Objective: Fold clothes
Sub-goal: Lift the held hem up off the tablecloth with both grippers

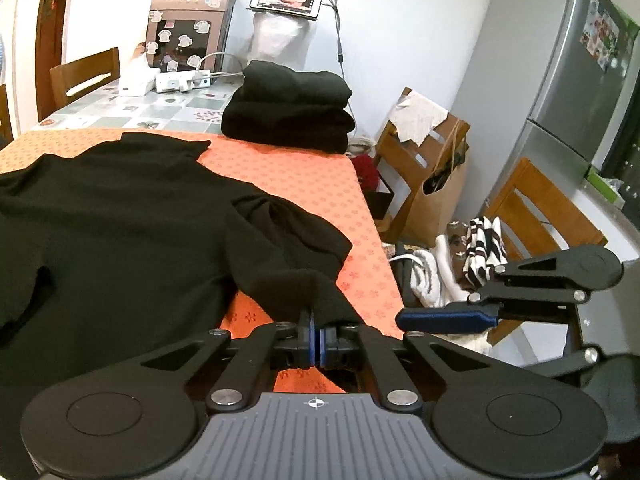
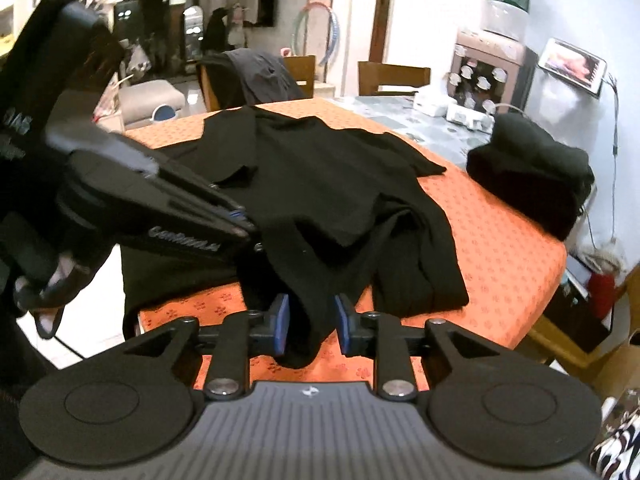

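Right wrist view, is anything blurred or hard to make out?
Right wrist view: the left hand-held gripper is motion-smeared, and the black garment loses its folds in darkness. Left wrist view: sharper, though fisheye bends the fridge.

White walls, silver fridge (image 1: 560,80), wooden chairs (image 1: 540,216), orange-clothed table (image 1: 300,184)

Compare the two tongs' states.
Left tongs: pads pressed together, pinching a fold of the black garment. Right tongs: pads apart, cloth lying loosely between them, not clamped. Both sit at the near edge of the orange table, on the same garment.
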`<action>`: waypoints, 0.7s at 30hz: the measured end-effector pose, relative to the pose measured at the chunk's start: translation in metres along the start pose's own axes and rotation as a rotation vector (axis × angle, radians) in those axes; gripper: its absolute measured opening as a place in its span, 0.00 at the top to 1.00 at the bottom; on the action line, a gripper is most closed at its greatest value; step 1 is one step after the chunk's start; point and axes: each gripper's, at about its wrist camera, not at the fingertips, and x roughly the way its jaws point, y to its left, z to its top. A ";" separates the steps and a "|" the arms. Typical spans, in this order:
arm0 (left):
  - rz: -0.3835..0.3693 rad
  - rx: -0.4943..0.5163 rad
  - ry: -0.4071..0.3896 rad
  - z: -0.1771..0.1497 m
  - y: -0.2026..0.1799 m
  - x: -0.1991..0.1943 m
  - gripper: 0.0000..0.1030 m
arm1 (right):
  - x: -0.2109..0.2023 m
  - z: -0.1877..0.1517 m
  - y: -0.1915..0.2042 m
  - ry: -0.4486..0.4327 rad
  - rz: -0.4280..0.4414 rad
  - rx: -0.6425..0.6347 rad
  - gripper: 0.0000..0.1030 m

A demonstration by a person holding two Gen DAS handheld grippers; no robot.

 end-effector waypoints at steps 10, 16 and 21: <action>-0.026 0.022 0.020 -0.001 -0.016 -0.018 0.95 | 0.003 0.005 0.013 -0.021 -0.113 -0.055 0.97; -0.058 0.088 -0.015 -0.008 -0.065 -0.041 0.95 | -0.058 -0.005 -0.003 -0.057 -0.156 0.053 0.97; -0.074 0.115 -0.054 -0.019 -0.123 -0.053 0.95 | -0.114 -0.034 -0.022 -0.061 -0.140 0.138 0.97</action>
